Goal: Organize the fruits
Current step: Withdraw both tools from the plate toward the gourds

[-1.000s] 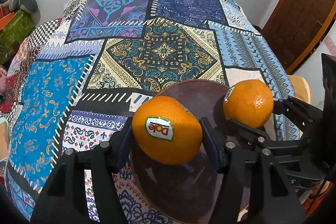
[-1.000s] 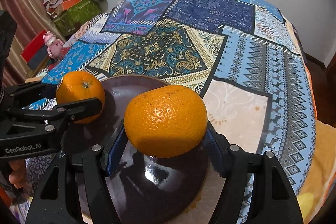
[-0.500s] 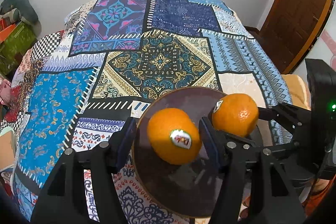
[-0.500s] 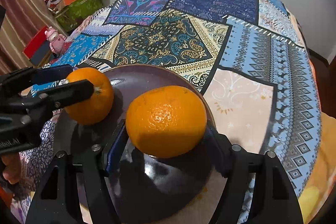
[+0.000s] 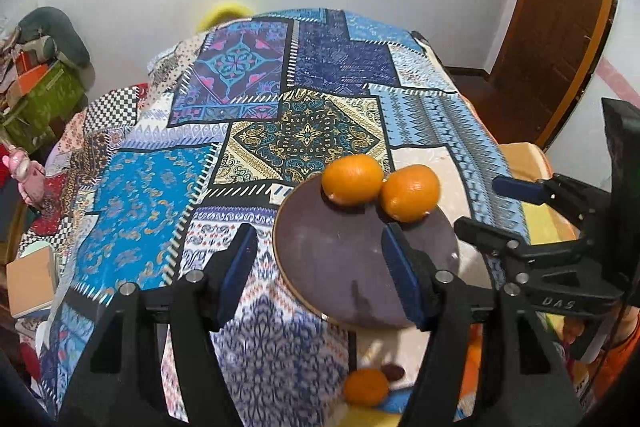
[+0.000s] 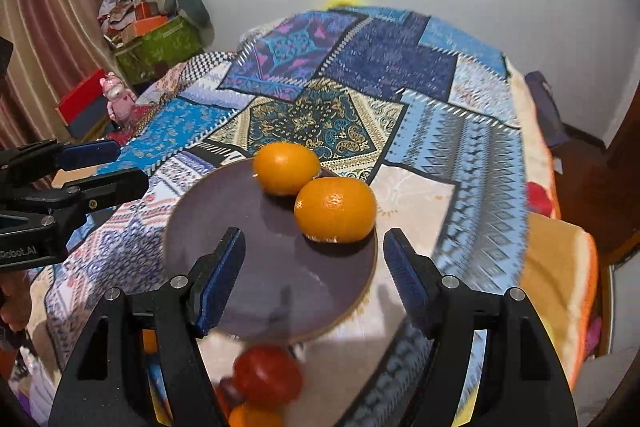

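You've just dropped both oranges [image 5: 352,179] [image 5: 409,191] touching on the far plate [image 5: 340,267]; left gripper [image 5: 318,263] still opening, right gripper [image 6: 314,265] open, both empty; fetch more fruit.

Two oranges [image 6: 286,167] [image 6: 335,209] are showing bright orange against the dark brown-purple plate [image 6: 224,227]. The cloth [image 5: 140,195] is displaying a patchwork of blue, navy, turquoise and cream ornamental prints. A red fruit [image 6: 267,375] is showing at the cloth's near edge.
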`<state>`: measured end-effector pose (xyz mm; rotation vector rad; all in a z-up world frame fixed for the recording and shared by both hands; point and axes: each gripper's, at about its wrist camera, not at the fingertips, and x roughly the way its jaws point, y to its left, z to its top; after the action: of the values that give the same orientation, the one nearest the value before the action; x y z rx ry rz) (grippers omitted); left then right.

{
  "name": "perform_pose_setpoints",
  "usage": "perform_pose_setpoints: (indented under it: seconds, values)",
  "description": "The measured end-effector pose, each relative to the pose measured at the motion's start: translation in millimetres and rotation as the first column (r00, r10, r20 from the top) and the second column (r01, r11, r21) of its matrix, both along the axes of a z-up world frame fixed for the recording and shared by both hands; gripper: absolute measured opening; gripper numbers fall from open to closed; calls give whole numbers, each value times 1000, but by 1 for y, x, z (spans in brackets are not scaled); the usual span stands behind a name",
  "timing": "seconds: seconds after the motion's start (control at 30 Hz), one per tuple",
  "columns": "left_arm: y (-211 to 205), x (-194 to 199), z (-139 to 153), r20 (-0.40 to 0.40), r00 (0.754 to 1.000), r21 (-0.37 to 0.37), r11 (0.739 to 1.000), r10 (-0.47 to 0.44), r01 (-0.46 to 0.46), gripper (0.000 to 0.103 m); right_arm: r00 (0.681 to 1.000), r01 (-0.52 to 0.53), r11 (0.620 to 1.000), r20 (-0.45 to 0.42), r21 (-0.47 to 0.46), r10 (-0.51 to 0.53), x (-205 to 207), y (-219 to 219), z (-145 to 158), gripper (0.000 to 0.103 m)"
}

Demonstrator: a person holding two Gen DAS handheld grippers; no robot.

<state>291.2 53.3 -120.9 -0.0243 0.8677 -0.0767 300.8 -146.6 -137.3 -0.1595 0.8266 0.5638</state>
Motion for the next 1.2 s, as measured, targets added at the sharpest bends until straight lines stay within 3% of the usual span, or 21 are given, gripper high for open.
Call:
perform_pose_setpoints:
  seconds: [0.23, 0.63, 0.87, 1.1, 1.2]
  values:
    - [-8, -48, 6, 9, 1000, -10, 1000, 5, -5, 80, 999, 26, 1000, 34, -5, -26, -45, -22, 8, 70]
    - [-22, -110, -33, -84, 996, -46, 999, 7, -10, 84, 993, 100, 995, -62, 1, -100, -111, -56, -26, 70]
    - [-36, -121, -63, -151, 989, -56, 998, 9, -17, 84, 988, 100, 995, -118, 12, -98, -132, -57, -45, 71]
    - [-45, -117, -79, -174, 984, -60, 996, 49, -60, 88, 977, 117, 992, -186, 52, -106, -121, -52, -62, 75]
    - [-44, -116, -88, -161, 985, -51, 996, 59, -68, 94, 974, 129, 989, -195, 67, -114, -122, -48, -67, 85]
